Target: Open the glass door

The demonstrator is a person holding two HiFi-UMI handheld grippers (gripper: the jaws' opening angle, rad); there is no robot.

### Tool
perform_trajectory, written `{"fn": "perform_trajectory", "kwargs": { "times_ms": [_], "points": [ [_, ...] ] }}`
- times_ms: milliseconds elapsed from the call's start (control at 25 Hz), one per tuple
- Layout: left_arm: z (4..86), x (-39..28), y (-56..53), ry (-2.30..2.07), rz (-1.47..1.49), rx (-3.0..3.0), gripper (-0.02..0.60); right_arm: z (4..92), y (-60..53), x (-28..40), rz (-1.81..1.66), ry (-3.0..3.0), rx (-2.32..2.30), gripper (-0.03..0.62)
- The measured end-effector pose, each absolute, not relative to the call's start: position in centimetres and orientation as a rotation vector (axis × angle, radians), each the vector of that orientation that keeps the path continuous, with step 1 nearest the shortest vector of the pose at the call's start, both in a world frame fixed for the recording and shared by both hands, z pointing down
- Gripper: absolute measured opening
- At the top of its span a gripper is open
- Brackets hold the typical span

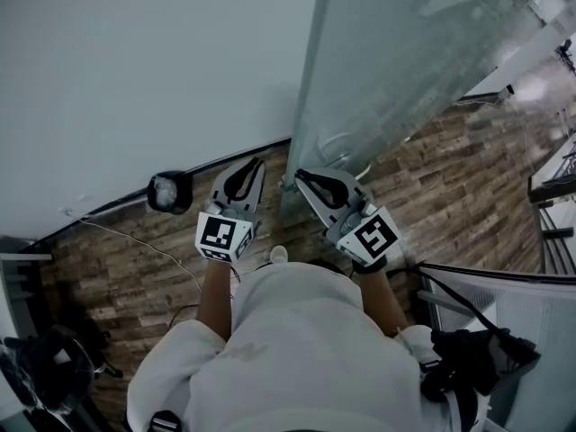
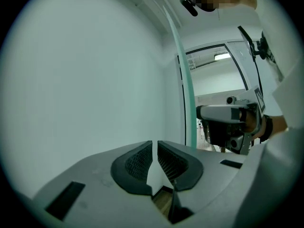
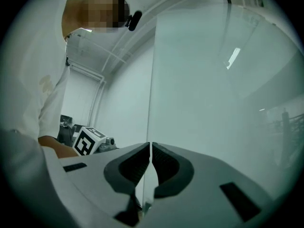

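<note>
Well, starting at the left there is the white wall (image 1: 135,79), with a round black fitting (image 1: 169,192) at its foot. My left gripper (image 1: 256,164) comes next, clenched on nothing and aimed at that wall, parked aside, I'd judge, as the spare tool. Then the glass door (image 1: 405,52) begins with its free edge. My right gripper (image 1: 302,177), jaws likewise pressed together and empty, has its tips close up to that edge. Whether they touch it I cannot tell. I read this as a stance for nudging the panel, not pinching it. The door stands upright, long axis vertical, thin edge toward me, its sheet running away rightward over the wood floor (image 1: 450,178).
</note>
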State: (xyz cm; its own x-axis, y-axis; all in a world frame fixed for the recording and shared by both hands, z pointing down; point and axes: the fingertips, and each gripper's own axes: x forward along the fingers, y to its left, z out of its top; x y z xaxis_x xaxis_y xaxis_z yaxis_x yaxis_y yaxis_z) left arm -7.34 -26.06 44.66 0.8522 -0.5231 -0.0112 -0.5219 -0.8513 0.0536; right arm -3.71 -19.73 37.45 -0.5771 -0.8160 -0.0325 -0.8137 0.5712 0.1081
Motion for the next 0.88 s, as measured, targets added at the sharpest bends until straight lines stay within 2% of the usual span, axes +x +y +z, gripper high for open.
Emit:
{"fn": "perform_trajectory", "kwargs": {
  "times_ms": [520, 880],
  "points": [
    [44.0, -8.3, -35.4, -1.059, -0.092, 2.904, 0.037, 41.8, -33.3, -0.6, 0.136, -2.673, 1.538, 0.020],
    [44.3, -9.1, -40.8, -1.189, -0.046, 2.858, 0.037, 42.4, -40.6, -0.4, 0.125, -2.685, 1.428, 0.018]
  ]
}}
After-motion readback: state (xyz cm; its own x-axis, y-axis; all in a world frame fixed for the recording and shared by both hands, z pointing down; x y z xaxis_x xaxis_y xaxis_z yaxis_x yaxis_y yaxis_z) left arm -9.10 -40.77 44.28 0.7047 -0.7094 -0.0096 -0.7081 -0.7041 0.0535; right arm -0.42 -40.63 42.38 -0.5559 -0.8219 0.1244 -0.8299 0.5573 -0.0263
